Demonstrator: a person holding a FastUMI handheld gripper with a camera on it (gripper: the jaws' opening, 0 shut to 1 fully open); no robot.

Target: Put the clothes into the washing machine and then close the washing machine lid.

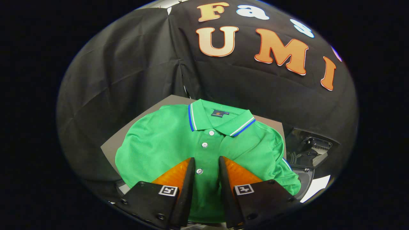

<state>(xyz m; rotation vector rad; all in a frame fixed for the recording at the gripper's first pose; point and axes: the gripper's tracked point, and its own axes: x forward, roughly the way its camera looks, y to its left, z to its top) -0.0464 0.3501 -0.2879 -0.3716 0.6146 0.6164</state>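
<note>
Gripper (206, 163) fingers, parted and empty, hover over a folded green shirt (166, 143) laid flat at frame centre, placket between them, seemingly lining up a pick; the washer (308, 150) sits at right.

Black cloth wall (134, 64) (creased, seam hanging) behind grey tabletop (110, 145).
</note>
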